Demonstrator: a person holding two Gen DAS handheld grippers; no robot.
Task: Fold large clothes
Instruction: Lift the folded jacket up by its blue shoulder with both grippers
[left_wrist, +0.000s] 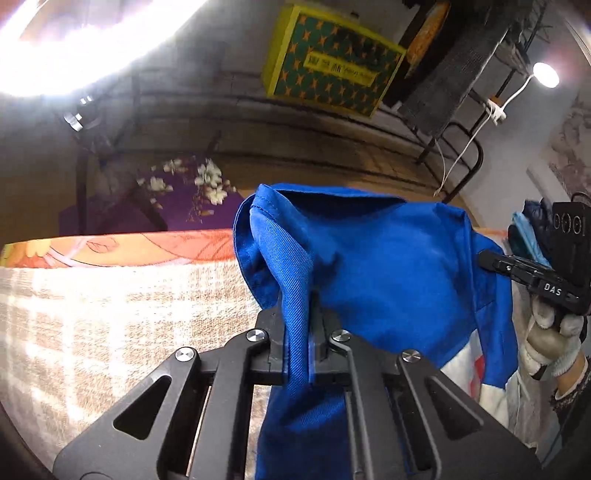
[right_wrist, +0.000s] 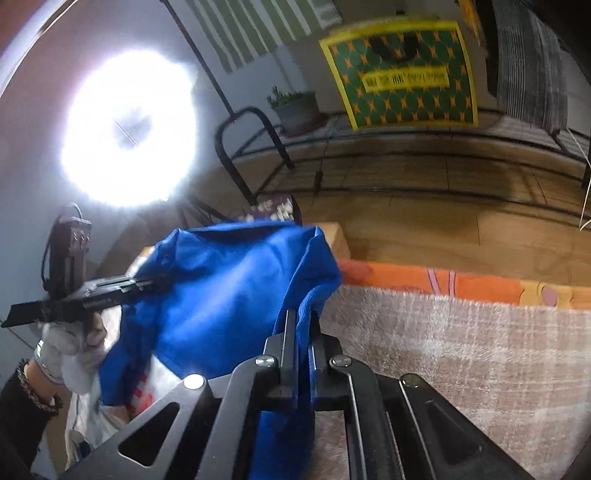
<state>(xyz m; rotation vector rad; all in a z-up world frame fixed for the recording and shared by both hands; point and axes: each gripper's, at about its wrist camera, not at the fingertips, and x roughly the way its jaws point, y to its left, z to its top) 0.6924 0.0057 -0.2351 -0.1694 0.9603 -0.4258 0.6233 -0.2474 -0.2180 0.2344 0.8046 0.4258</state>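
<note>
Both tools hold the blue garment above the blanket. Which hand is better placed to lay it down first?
Probably neither: the left tool and right tool are each shut on the blue garment, lifted above the blanket. Lower both together.

A: How is the light?
B: Harsh. A ring light (right_wrist: 129, 127) blows out white at the upper left of both views, haloed by glare; a small lamp (left_wrist: 545, 75) glows at upper right.
A: Sharpness?
B: Centre fairly crisp, edges bent, dark and smeared; the floor (right_wrist: 424, 206) is dim and blurred.
</note>
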